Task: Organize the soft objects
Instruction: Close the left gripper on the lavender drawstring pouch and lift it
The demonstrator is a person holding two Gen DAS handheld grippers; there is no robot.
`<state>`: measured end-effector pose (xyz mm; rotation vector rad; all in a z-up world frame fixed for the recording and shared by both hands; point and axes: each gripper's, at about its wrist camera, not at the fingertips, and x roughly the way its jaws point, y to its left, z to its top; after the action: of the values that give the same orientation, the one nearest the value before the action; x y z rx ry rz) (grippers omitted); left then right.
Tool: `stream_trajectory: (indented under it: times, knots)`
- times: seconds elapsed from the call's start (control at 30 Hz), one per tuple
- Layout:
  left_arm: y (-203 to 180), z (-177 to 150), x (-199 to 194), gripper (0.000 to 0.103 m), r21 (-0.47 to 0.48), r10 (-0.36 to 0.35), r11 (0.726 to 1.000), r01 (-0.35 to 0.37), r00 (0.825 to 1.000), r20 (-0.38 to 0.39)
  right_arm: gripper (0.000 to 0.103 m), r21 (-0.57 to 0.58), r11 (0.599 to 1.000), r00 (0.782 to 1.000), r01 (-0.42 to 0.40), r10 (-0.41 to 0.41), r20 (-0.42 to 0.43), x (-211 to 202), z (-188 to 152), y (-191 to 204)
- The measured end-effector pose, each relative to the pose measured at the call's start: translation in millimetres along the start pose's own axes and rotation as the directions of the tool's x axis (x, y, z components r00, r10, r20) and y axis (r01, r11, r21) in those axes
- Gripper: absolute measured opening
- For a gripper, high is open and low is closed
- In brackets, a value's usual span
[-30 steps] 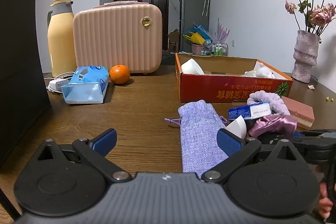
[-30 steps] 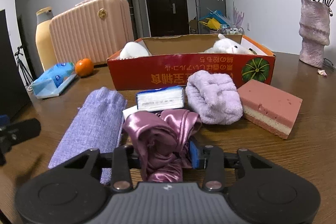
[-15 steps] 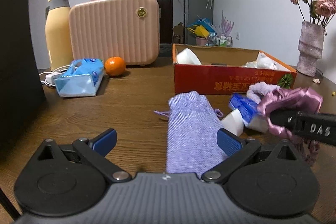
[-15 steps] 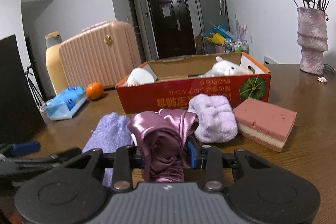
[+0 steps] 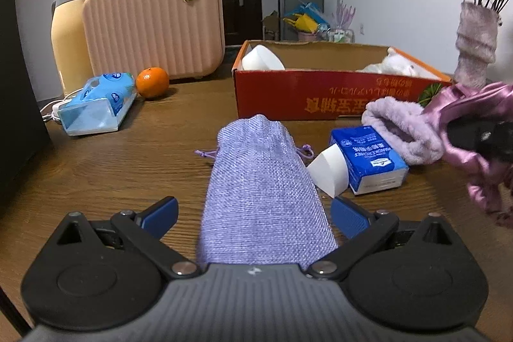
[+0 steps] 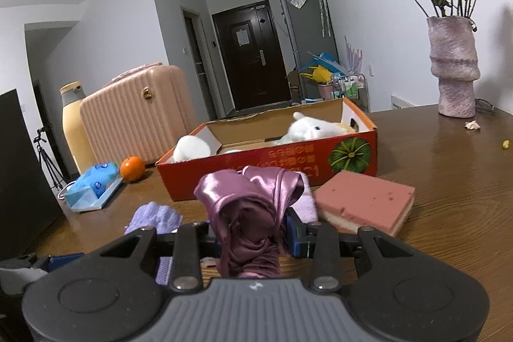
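My right gripper (image 6: 251, 237) is shut on a shiny pink-purple satin cloth (image 6: 253, 207), held above the table in front of the red cardboard box (image 6: 288, 162). That cloth (image 5: 474, 130) also shows at the right edge of the left wrist view. My left gripper (image 5: 255, 215) is open, its blue pads either side of a lilac woven drawstring pouch (image 5: 259, 185) lying flat on the table; the pads do not press it. A fluffy lilac towel (image 5: 400, 127) and a blue tissue pack (image 5: 368, 159) lie by the box. Inside the box sit a white plush toy (image 6: 307, 127) and a white round object (image 6: 192, 149).
A pink sponge block (image 6: 365, 201) lies right of the cloth. A pink suitcase (image 5: 154, 24), a cream flask (image 5: 69, 34), an orange (image 5: 152, 82) and a blue wipes pack (image 5: 99, 101) stand at the back left. A vase (image 6: 453, 66) of dried roses is at the far right.
My right gripper has lifted the satin cloth off the table and carried it up toward the box. My left gripper has moved in over the lilac pouch, which now lies between its open fingers.
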<state>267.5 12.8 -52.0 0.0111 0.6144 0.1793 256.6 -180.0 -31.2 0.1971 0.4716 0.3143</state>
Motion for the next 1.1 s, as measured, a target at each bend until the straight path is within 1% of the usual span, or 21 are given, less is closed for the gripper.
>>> stream_trajectory:
  times: [0.17, 0.23, 0.3, 0.5, 0.57, 0.77, 0.8, 0.9, 0.97, 1.1]
  knots:
    - [-12, 2, 14, 0.103, 0.014, 0.014, 1.0, -0.013, 0.999, -0.05, 0.035, 0.01, 1.0, 1.0, 0.009, -0.009, 0.005, -2, 2, -11]
    - [-13, 1, 18, 0.103, 0.027, 0.024, 0.999, -0.023, 0.997, -0.067, 0.035, 0.012, 1.0, 1.0, 0.012, -0.012, 0.004, -1, 2, -13]
    - [-11, 1, 20, 0.103, 0.018, 0.03, 0.999, -0.028, 0.996, -0.08, 0.035, 0.014, 1.0, 1.0, 0.015, -0.015, 0.004, -1, 2, -14]
    - [-7, 1, 22, 0.102, -0.006, -0.005, 1.0, 0.004, 0.995, -0.104, 0.035, 0.011, 1.0, 1.0, 0.02, -0.02, -0.005, 2, 1, -17]
    - [-5, 1, 21, 0.096, -0.018, -0.022, 1.0, 0.02, 0.994, -0.104, 0.035, 0.009, 1.0, 1.0, 0.023, -0.023, -0.008, 4, 0, -17]
    - [1, 2, 18, 0.082, -0.044, -0.064, 0.997, 0.06, 0.992, -0.112, 0.035, 0.015, 0.999, 0.999, 0.045, -0.044, -0.028, 11, -2, -21]
    - [2, 2, 18, 0.081, -0.046, -0.068, 0.997, 0.064, 0.992, -0.11, 0.035, 0.016, 0.999, 0.998, 0.048, -0.047, -0.032, 12, -3, -22]
    - [4, 3, 16, 0.074, -0.052, -0.071, 0.996, 0.066, 0.992, -0.106, 0.035, 0.02, 0.998, 0.998, 0.051, -0.05, -0.039, 13, -3, -23]
    - [6, 4, 14, 0.066, -0.061, -0.077, 0.996, 0.071, 0.992, -0.102, 0.035, 0.019, 0.999, 0.998, 0.051, -0.05, -0.04, 13, -3, -23]
    - [14, 6, 7, 0.055, -0.083, -0.093, 0.993, 0.086, 0.992, -0.086, 0.035, 0.019, 0.998, 0.997, 0.054, -0.053, -0.048, 15, -4, -23]
